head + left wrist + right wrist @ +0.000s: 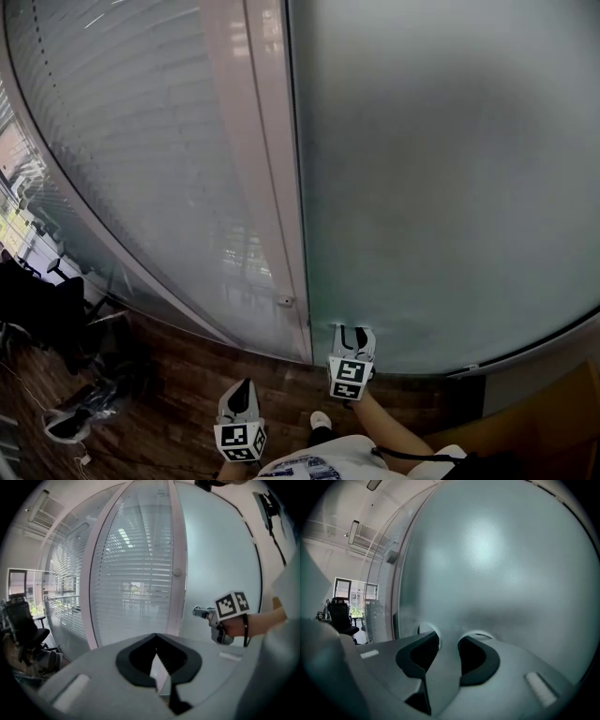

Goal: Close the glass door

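Right gripper point(352, 332) holds empty, spread jaws at the frosted glass door point(450, 169), an upright panel filling the frame's right, its left edge by the white post point(270, 187), while left gripper point(241, 386) hangs pressed together, lower centre.

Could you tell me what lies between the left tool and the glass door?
Head view: only bare wooden floor between the left tool and glass door.
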Motion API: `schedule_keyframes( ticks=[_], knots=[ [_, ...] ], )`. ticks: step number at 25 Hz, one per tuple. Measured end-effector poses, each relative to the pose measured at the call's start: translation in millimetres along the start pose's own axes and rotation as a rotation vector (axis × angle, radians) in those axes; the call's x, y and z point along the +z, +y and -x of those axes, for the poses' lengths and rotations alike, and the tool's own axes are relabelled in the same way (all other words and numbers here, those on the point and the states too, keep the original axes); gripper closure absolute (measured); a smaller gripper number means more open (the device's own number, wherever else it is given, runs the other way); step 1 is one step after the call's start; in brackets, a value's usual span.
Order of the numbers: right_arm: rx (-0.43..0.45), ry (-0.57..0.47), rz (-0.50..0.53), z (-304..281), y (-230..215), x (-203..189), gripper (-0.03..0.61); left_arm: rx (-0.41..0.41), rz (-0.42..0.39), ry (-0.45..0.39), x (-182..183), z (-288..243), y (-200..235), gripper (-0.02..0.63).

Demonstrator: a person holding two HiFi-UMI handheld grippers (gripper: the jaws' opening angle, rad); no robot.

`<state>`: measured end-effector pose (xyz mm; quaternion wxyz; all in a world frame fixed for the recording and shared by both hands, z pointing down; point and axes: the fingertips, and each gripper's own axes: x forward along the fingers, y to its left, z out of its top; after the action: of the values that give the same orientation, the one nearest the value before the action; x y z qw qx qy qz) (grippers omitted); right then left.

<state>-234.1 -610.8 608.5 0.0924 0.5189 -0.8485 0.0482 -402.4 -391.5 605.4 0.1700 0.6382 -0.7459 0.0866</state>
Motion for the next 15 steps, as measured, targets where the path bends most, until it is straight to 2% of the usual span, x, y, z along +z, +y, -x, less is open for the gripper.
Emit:
schedule_keyframes(
  ticks=[15],
  knots=[
    [-0.031,-0.002,-0.005,-22.2,-10.2,4.5,0.457,-0.007,0.003,0.023,-2.9,-12.7,-0.1,0.612]
  ],
)
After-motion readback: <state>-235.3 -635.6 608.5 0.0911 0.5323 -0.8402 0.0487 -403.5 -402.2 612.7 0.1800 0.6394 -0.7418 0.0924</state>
